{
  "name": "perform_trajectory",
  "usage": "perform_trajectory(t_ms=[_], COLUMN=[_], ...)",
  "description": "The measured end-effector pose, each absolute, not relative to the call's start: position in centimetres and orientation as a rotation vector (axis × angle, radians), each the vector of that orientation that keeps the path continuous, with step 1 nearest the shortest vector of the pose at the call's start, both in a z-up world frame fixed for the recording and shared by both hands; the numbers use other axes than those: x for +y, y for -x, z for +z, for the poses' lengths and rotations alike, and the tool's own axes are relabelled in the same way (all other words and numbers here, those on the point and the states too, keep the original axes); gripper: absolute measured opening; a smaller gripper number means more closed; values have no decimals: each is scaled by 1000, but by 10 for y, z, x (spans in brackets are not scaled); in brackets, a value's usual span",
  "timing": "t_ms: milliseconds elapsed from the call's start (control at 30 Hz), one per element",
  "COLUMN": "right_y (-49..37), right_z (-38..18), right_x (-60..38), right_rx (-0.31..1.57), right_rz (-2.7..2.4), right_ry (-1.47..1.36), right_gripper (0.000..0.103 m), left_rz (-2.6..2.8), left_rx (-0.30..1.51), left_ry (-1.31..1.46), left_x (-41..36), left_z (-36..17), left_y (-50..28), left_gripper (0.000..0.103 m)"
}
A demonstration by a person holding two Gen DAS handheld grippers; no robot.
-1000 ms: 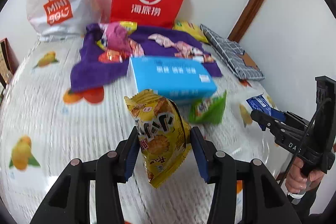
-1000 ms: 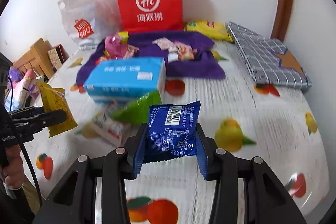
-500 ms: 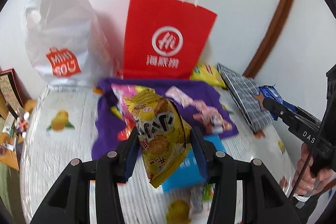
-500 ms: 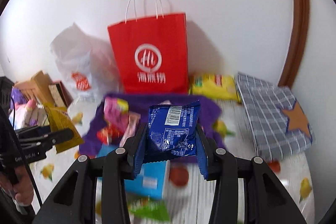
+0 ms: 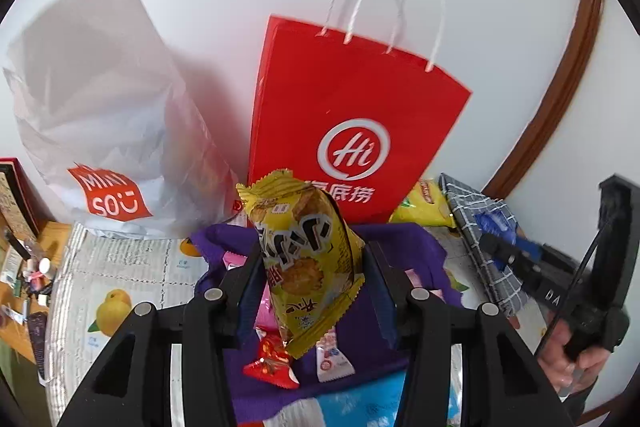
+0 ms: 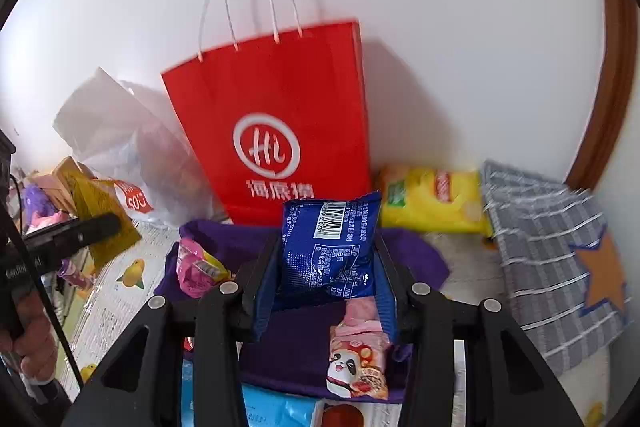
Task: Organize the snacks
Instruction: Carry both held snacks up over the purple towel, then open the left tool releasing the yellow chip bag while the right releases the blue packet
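Observation:
My left gripper [image 5: 314,275] is shut on a yellow biscuit packet [image 5: 304,259] and holds it up in front of the red paper bag [image 5: 352,115]. My right gripper [image 6: 326,275] is shut on a blue snack packet [image 6: 330,243] in front of the same red bag [image 6: 280,123]. Both are raised above the purple cloth [image 6: 288,351] that carries several small snacks. The right gripper with its blue packet also shows at the right of the left wrist view [image 5: 516,251]. The left gripper shows at the left of the right wrist view [image 6: 80,231].
A white Miniso plastic bag [image 5: 100,131] stands left of the red bag against the wall. A yellow chip bag [image 6: 432,203] and a grey checked cloth [image 6: 552,263] lie to the right. A blue tissue pack [image 6: 276,407] lies below. A panda snack [image 6: 356,359] lies on the purple cloth.
Both grippers have risen and moved forward toward the red bag, each keeping its packet. The blue tissue pack and green packet have slid down out of the middle of the views.

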State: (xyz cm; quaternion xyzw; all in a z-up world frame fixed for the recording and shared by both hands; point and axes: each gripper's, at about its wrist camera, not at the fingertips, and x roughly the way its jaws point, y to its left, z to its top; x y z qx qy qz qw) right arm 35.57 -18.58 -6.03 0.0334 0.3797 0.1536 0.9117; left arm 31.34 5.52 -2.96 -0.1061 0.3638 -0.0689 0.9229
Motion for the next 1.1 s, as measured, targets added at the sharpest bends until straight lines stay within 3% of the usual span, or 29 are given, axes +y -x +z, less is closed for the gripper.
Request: perform_trajectory(t_ms=[200,667,1100], right_y=[-383,-397,-396], right_z=[-99,-158,-160], right_x=[-185,-156,-149], right_rx=[877,1070,1075], right_rz=[275,407,356], right_ry=[-37,-3,45], right_gripper=[43,44,41], left_rz=[-73,-23,-46], left_rx=[871,889,931], left_ry=[219,281,287], left_x=[70,98,96], left_z=[-75,-82,-90], left_y=[-343,-348,-353], left_gripper=[46,46,46])
